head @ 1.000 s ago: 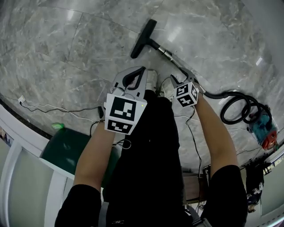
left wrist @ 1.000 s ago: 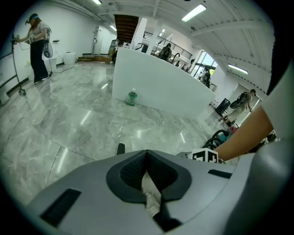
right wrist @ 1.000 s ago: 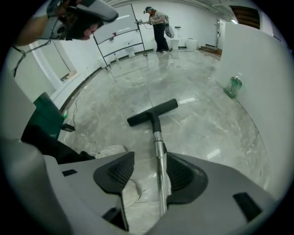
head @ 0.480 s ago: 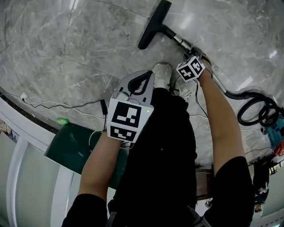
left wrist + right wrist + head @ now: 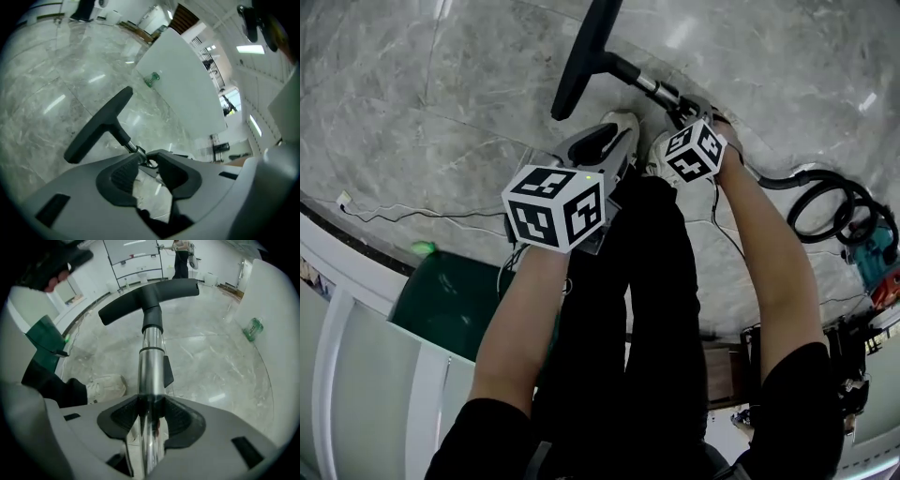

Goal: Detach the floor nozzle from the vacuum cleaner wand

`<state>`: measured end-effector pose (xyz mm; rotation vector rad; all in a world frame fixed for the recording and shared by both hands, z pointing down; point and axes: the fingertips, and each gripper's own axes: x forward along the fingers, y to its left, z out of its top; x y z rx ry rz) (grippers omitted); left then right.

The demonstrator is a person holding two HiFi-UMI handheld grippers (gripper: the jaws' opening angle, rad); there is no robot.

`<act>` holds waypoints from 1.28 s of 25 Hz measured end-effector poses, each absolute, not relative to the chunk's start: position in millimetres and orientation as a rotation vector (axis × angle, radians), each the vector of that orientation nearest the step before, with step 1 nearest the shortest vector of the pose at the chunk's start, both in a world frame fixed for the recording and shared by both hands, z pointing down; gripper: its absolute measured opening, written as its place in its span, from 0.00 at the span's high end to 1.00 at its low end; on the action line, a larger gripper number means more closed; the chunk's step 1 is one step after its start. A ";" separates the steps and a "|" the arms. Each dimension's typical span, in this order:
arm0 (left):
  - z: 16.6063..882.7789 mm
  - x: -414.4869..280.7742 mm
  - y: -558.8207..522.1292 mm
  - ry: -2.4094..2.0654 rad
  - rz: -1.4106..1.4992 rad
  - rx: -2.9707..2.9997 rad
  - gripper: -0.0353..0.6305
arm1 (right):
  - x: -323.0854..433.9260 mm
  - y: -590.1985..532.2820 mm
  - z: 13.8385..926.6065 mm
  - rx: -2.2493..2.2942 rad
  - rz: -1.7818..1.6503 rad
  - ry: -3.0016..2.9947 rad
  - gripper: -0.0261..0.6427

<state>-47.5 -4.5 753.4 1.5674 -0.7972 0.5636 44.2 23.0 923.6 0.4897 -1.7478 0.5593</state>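
The black T-shaped floor nozzle (image 5: pixel 581 56) lies on the marble floor, joined to the silver wand (image 5: pixel 642 82). My right gripper (image 5: pixel 680 111) points steeply down at the wand a little behind the nozzle. In the right gripper view its jaws are closing, and the wand (image 5: pixel 151 366) runs between the pads of the gripper (image 5: pixel 151 411) up to the nozzle (image 5: pixel 145 296). My left gripper (image 5: pixel 614 127) hovers beside it, over a white shoe. Its jaws (image 5: pixel 149 161) are opening by a narrow gap with nothing between them; the nozzle (image 5: pixel 96 126) lies just beyond the tips.
A black hose coil (image 5: pixel 825 211) leads to the teal and red vacuum body (image 5: pixel 877 262) at right. A white cable (image 5: pixel 394 220) and a green bin (image 5: pixel 441 300) are at left. A green bottle (image 5: pixel 253 329) stands by a white panel (image 5: pixel 187 89). A person (image 5: pixel 180 256) stands far off.
Both hands have sunk toward the wand. The left gripper has rolled, so its marker cube shows other faces. The right gripper has come down onto the wand near the nozzle.
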 end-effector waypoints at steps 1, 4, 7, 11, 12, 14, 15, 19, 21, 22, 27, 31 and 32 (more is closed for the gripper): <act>750.6 -42.5 -3.1 -0.815 0.502 1.513 0.70 | 42.5 22.0 905.0 0.490 0.570 -1.773 0.68; 741.3 -35.2 -8.4 -0.917 0.311 1.348 0.53 | 40.4 20.4 847.4 0.475 0.618 -1.855 0.69; 722.7 -36.7 -29.4 -1.074 0.195 1.312 0.51 | 40.8 22.9 791.8 0.435 0.679 -1.927 0.69; 697.9 -38.8 -52.7 -1.187 0.126 1.323 0.51 | 30.4 49.6 737.4 0.225 0.777 -1.983 0.70; 690.6 -41.1 -56.3 -1.220 0.101 1.335 0.51 | 26.0 59.3 727.3 0.179 0.787 -2.000 0.70; 676.2 -49.5 -62.0 -1.303 0.022 1.357 0.51 | 18.1 74.8 708.4 0.096 0.814 -2.033 0.71; 669.4 -52.9 -64.7 -1.326 -0.019 1.376 0.51 | 14.9 78.3 700.0 0.064 0.834 -2.047 0.71; 649.5 -52.1 -63.8 -1.296 0.015 1.542 0.82 | 5.7 80.7 687.3 0.083 0.867 -2.083 0.71; 641.0 -45.6 -63.4 -1.262 0.034 1.635 0.82 | 1.9 81.5 691.0 0.108 0.874 -2.118 0.71; 638.6 -42.7 -62.7 -1.252 0.051 1.660 0.82 | -0.1 83.4 691.3 0.103 0.903 -2.137 0.71; 632.0 -37.6 -53.4 -1.221 0.119 1.689 0.82 | -16.5 99.1 688.1 0.017 1.017 -2.228 0.71; 612.5 -20.0 -51.1 -1.173 0.102 1.721 0.82 | -36.2 108.0 689.2 0.042 1.049 -2.268 0.71; 610.7 -18.1 -51.8 -1.169 0.097 1.716 0.82 | -38.3 107.0 688.4 0.063 1.050 -2.282 0.71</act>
